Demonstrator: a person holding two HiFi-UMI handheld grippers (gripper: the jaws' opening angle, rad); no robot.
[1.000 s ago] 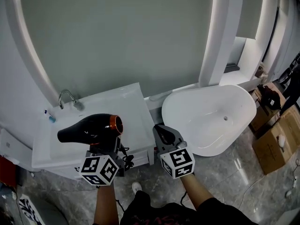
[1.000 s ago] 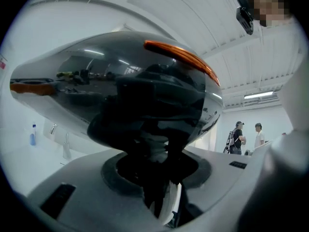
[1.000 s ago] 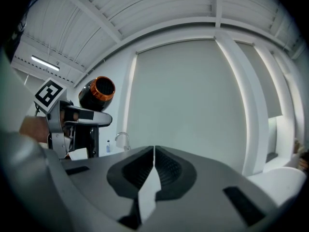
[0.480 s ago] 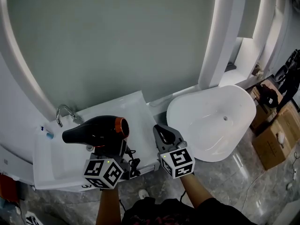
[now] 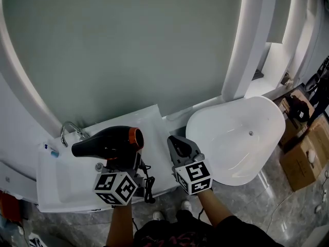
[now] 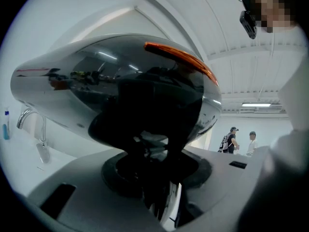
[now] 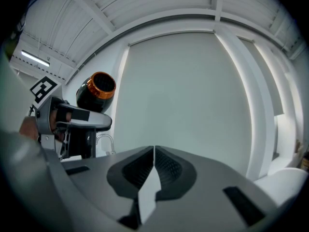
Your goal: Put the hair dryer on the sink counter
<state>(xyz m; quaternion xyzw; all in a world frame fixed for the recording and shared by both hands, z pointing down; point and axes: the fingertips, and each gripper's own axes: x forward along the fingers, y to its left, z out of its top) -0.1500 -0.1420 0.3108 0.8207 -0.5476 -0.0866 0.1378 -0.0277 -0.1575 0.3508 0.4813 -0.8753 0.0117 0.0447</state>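
Observation:
A glossy black hair dryer (image 5: 105, 143) with an orange ring at its back end is held above the white sink counter (image 5: 154, 125). My left gripper (image 5: 119, 164) is shut on its handle, and its black cord hangs down beside the gripper. In the left gripper view the dryer body (image 6: 120, 91) fills the frame, its handle between the jaws. My right gripper (image 5: 180, 147) is shut and empty, just right of the dryer, over the counter's right end. The right gripper view shows its jaws (image 7: 153, 153) pressed together and the dryer (image 7: 96, 91) at upper left.
A chrome faucet (image 5: 69, 130) stands at the back of the sink basin (image 5: 67, 184). A small blue-tipped item (image 5: 50, 151) lies at the counter's left. A white bathtub (image 5: 236, 138) is to the right, with cardboard boxes (image 5: 303, 158) on the floor beyond it.
Both grippers and the dryer have moved in over the sink counter, closer to the wall. The person's feet have stepped nearer the vanity.

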